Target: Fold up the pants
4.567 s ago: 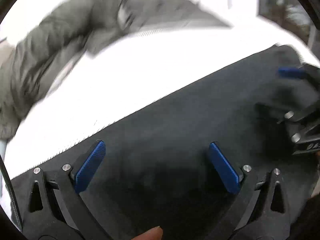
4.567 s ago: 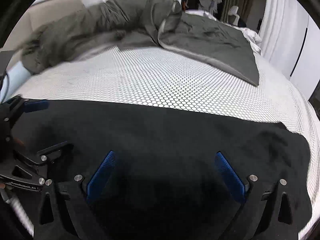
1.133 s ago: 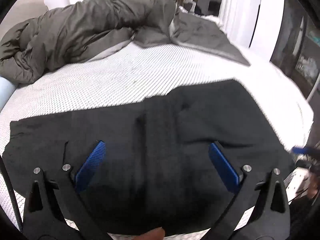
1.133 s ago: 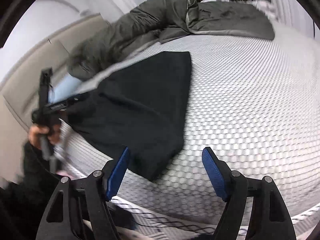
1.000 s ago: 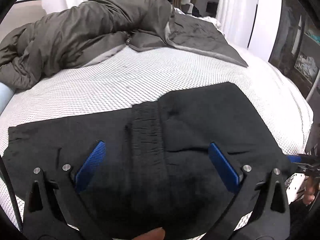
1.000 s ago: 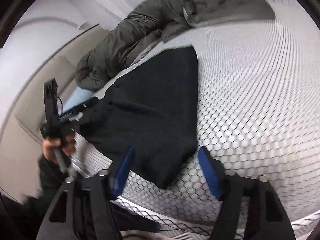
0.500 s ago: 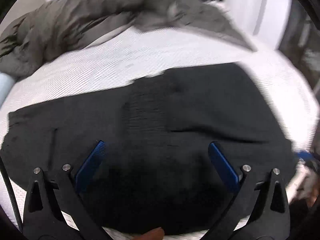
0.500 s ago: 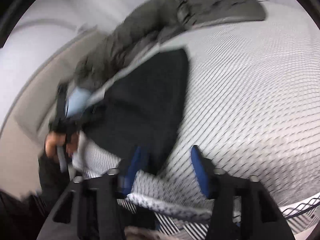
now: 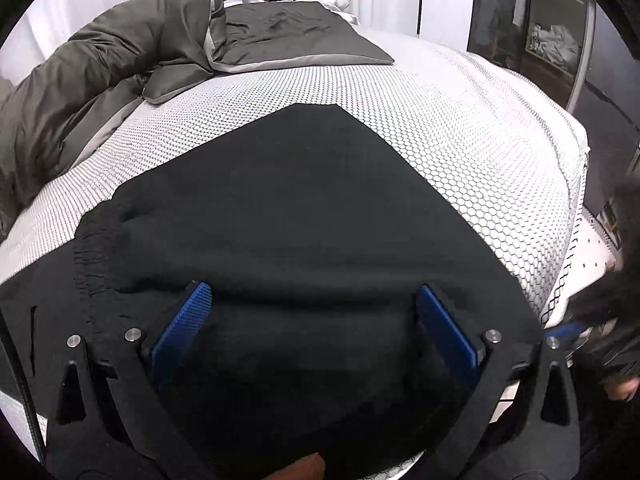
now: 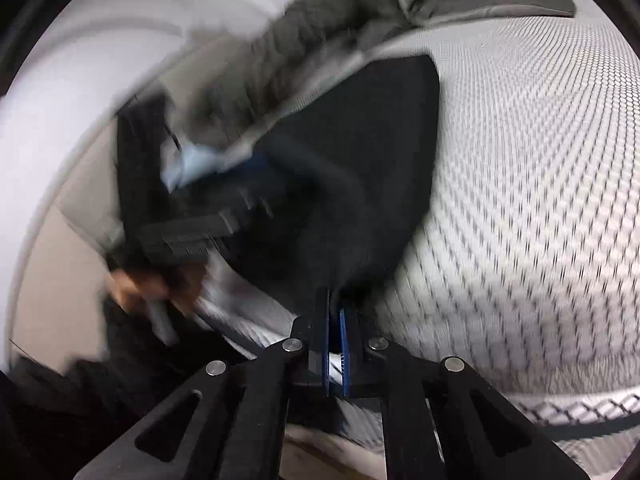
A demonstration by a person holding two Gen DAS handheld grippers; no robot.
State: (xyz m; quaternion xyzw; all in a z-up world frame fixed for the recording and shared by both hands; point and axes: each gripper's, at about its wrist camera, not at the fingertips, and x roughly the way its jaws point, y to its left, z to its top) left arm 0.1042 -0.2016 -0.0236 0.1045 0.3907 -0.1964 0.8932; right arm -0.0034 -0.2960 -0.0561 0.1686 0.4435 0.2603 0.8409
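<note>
The black fabric pants (image 9: pixel 304 220) lie spread on the bed's white honeycomb-mesh mattress (image 9: pixel 480 128), one corner near the mattress edge, with bare mesh open to the far side. A rumpled grey-brown duvet (image 9: pixel 100 80) is heaped at the back, white curtains and a dark cabinet behind it. The left claw (image 9: pixel 314 320) hangs wide open over the pants, gripping nothing. Only the blurred right wrist view shows the right claw (image 10: pixel 335 312), whose jaws have just closed, pinching the pants' near corner.
</note>
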